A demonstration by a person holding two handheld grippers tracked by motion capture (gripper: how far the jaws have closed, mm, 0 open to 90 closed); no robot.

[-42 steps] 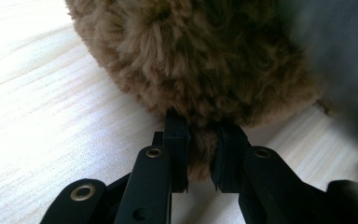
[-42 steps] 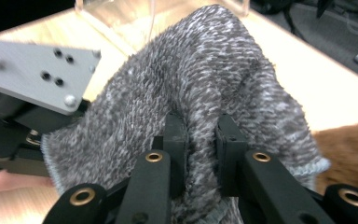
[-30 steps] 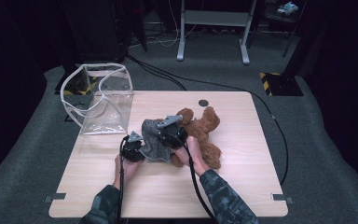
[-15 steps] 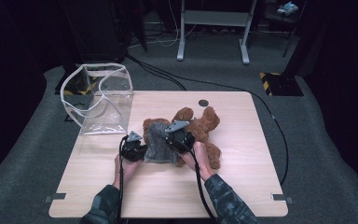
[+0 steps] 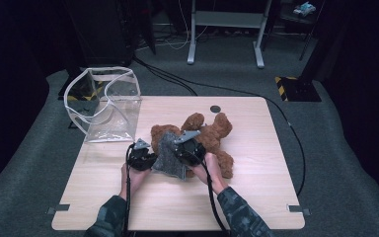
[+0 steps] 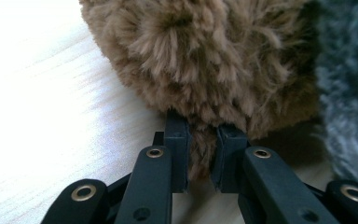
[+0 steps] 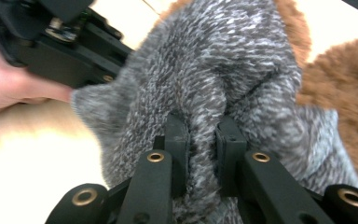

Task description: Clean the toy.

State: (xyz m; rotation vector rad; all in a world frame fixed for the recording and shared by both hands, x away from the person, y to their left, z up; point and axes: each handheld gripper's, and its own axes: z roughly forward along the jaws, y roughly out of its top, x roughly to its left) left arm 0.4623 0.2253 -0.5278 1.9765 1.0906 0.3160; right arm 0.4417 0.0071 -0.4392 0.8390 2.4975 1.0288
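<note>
Left gripper (image 6: pixel 200 154) pinches bear (image 6: pixel 205 60) fur; right gripper (image 7: pixel 200 154) clamps grey cloth (image 7: pixel 228 79), mid-table (image 5: pixel 256 197). Thin fur bite likely slips under cloth tension.

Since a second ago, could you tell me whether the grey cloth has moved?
Yes: the grey cloth has shifted toward the table's near edge, uncovering the teddy bear's head.

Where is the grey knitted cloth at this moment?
In the high view, the grey knitted cloth lies near the table's middle, over the brown teddy bear's left part, between the two grippers; the right gripper pinches it.
</note>
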